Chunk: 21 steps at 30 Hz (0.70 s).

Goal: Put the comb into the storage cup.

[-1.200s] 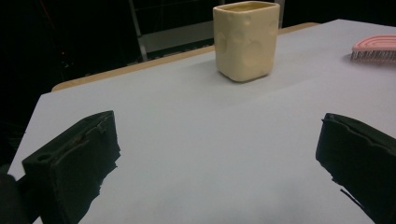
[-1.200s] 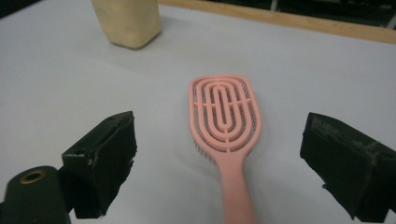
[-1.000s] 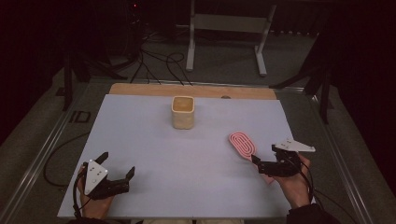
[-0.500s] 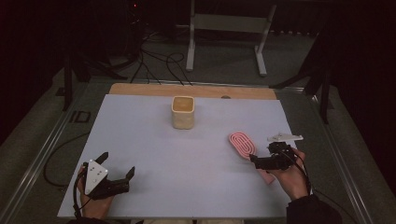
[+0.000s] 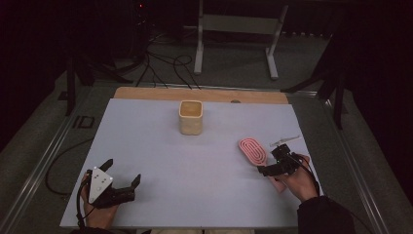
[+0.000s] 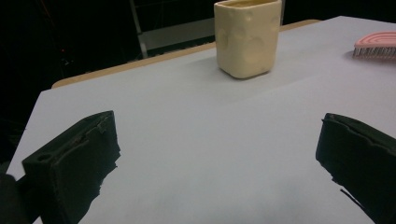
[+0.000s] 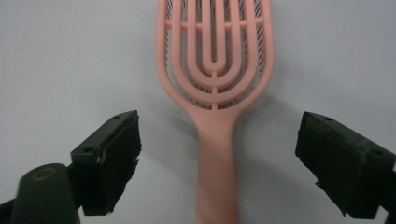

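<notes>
Right gripper (image 5: 269, 170) low over the table's (image 5: 160, 156) right side, held in the right hand (image 5: 297, 180). Its jaws stand wide, one on either side of the brush (image 5: 253, 150) handle, clear of it on both sides – nothing gripped. They have just been closing a little, with the handle between them.

In the right gripper view the gripper (image 7: 219, 163) looks straight down the brush (image 7: 215, 84): pink, looped ribs on the head, bristles facing the table, handle running back between the two black jaws. It lies flat on the white tabletop.

Left gripper (image 5: 122, 175) at the near left corner, in the left hand (image 5: 97, 207), well apart from the brush. Jaws wide, nothing between them. In its own view the gripper (image 6: 215, 154) faces across bare table toward the cup (image 6: 247, 37), with the brush (image 6: 376, 45) head at the far right edge.

Cup (image 5: 190, 117) – cream, squarish, upright – stands mid-table toward the far side, apart from both grippers and from the brush.
</notes>
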Motion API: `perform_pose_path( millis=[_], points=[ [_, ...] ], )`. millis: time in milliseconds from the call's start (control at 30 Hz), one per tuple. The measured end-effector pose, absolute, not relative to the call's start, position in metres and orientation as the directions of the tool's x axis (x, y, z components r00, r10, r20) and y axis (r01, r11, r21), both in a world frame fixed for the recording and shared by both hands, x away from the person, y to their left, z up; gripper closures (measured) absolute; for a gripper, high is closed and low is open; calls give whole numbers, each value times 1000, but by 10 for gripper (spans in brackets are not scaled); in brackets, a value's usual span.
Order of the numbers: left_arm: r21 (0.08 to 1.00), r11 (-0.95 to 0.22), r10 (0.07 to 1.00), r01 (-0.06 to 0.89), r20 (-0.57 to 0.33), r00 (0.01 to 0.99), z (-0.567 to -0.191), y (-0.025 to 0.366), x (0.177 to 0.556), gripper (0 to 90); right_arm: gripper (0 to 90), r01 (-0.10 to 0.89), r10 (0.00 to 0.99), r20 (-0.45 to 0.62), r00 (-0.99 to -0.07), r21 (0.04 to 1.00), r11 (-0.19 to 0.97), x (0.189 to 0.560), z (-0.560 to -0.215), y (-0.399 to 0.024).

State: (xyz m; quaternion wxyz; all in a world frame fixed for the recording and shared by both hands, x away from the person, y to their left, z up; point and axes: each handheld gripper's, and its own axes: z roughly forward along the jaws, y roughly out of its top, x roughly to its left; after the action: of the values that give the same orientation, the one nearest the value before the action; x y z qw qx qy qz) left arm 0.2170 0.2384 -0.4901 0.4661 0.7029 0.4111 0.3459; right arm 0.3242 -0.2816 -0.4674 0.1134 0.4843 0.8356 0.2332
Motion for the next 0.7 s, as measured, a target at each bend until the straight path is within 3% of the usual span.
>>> perform_pose_path(
  millis=[233, 533, 700],
  points=[
    [939, -231, 899, 256, 106, 424, -490, 238, 217, 1, 236, 779, 852, 35, -523, 425, 461, 334, -474, -277],
    [938, -233, 899, 255, 107, 425, -490, 238, 217, 1, 455, 801, 838, 19, -545, 306, 514, 349, -487, -269],
    [937, -236, 898, 257, 109, 426, -490, 238, 218, 1, 533, 809, 836, 14, -549, 261, 527, 353, -489, -264]
  ],
)
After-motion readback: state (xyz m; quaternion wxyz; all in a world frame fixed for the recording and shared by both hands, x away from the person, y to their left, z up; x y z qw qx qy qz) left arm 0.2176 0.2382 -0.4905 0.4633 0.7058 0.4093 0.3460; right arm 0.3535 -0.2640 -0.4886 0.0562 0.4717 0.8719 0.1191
